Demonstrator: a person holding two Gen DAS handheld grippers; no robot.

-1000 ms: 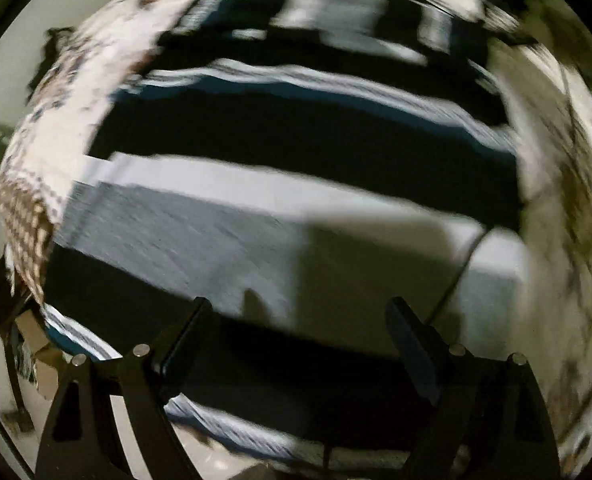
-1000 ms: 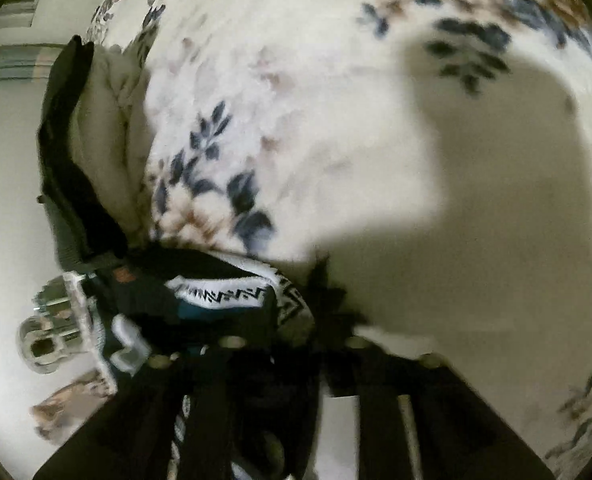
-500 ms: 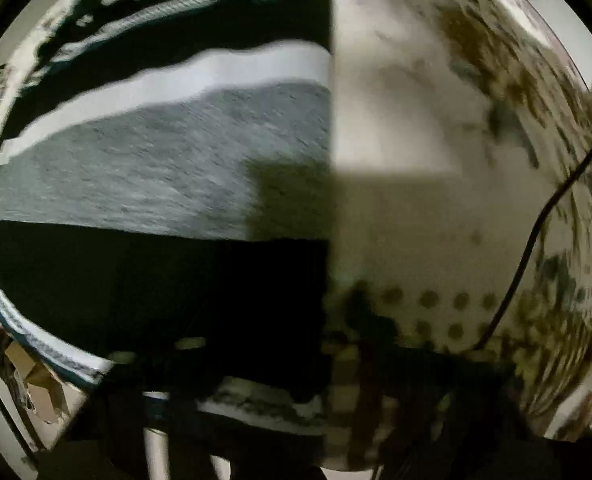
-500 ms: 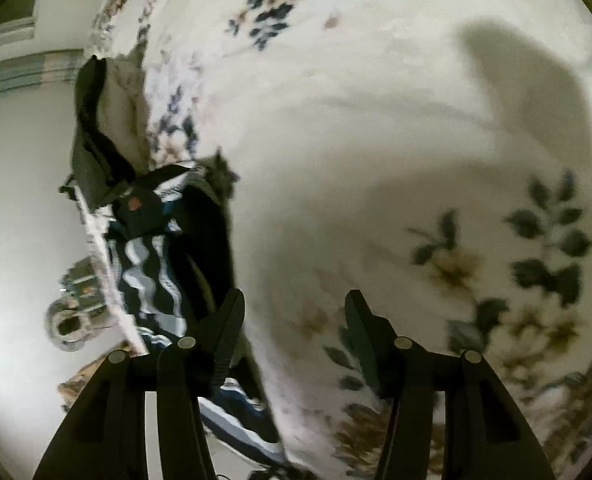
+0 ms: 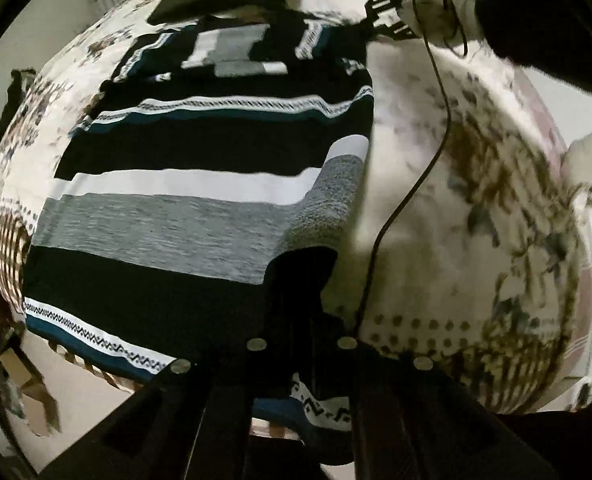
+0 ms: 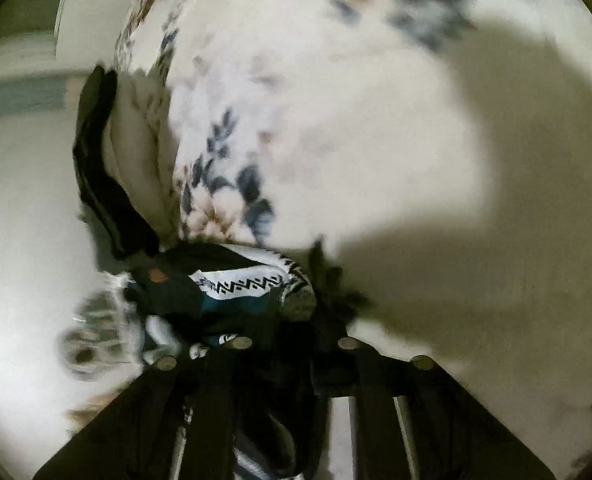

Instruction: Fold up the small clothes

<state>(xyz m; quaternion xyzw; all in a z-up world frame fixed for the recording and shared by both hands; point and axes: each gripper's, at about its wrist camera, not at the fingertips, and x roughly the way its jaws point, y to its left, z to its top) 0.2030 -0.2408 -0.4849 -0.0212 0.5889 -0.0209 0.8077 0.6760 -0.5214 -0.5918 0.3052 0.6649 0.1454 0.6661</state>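
Left wrist view: my left gripper (image 5: 301,276) has just closed – jaws together, clamped on the striped sweater (image 5: 200,184) at its right edge. Sweater lies spread on the floral bedspread (image 5: 475,200), thin black cable (image 5: 411,184) beside it.

Right wrist view: my right gripper (image 6: 296,300) just closed too, pinching the sweater's zigzag hem (image 6: 240,284) – bunched at the bed edge.

Striped garment (image 6: 240,288) (bunched) on floral bedspread (image 6: 335,140)

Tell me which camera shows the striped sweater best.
The left wrist view: the striped sweater lies spread across the floral bedspread, stripes clear. The right wrist view shows only a bunched, blurred corner at the gripper.
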